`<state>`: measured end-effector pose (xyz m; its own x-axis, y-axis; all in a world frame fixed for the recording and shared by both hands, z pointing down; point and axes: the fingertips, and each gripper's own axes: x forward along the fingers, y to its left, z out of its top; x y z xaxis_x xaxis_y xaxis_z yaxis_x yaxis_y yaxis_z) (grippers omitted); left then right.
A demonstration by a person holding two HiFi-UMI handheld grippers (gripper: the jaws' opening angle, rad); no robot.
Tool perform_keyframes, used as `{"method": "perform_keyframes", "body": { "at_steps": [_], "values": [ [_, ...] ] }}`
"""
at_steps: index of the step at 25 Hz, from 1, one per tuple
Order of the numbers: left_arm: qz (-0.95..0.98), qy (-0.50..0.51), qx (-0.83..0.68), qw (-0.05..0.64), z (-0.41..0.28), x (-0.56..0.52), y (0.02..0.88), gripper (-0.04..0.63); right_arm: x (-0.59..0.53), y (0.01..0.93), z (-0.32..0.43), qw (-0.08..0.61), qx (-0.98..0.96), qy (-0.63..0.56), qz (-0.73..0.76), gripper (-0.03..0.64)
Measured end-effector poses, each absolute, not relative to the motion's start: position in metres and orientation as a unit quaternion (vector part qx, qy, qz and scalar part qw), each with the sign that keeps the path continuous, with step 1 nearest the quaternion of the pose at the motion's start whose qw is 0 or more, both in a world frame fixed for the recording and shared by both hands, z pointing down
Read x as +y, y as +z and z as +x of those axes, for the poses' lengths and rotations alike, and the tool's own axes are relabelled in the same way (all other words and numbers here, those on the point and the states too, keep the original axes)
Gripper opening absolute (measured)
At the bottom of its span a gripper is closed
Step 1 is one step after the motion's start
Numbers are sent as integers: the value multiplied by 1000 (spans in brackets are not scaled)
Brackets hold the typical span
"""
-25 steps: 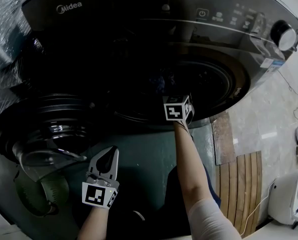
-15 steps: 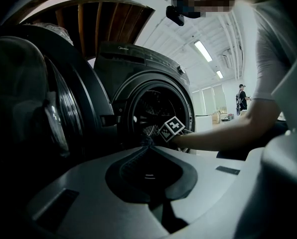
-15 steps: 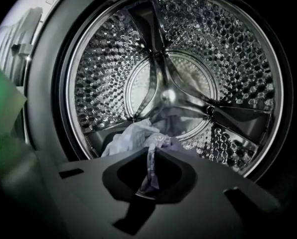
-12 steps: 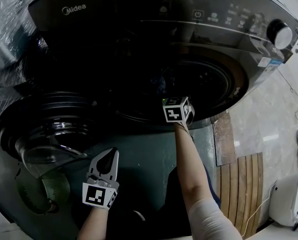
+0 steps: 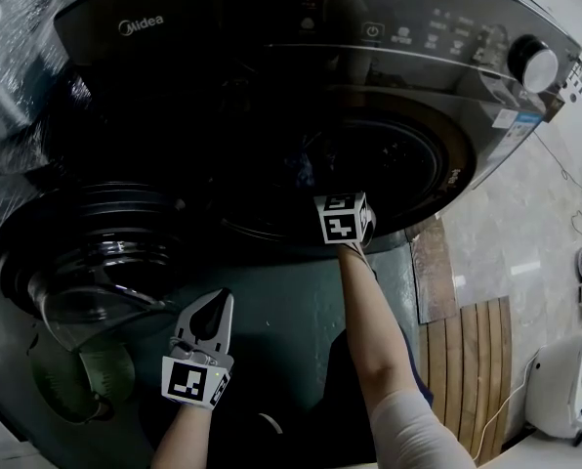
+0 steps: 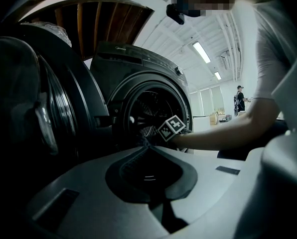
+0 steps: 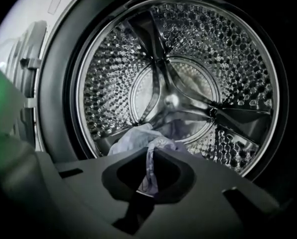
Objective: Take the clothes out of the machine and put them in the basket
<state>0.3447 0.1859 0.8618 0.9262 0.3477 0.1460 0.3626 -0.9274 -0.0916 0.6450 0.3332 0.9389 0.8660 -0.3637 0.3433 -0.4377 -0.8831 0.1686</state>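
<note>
Machine: dark front-loader, door swung open to the left.
Cloth: pale bluish, heaped at the bottom front of the drum, with one strip drawn up towards the camera.
Right gripper: at the drum's mouth, jaws clenched on that strip.
Left gripper: low in front of the machine, below the door, jaws together with nothing in them.
Basket: green shape under the door, probably the basket; too dark to be sure.

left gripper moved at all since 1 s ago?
No. The left gripper sits at the same spot as before, just right of the open washer door, in the head view.
</note>
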Motion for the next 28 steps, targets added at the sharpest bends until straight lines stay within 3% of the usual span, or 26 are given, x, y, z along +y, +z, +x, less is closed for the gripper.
{"method": "perform_keyframes", "body": {
  "at_steps": [10,28],
  "values": [
    [-979,-72,-180,65,352,186,874,20,343,924,634,65,-201,155,965,26],
    [-976,-82,-198,42,367,197,888,20,353,890,594,59,-202,127,969,26]
  ]
}}
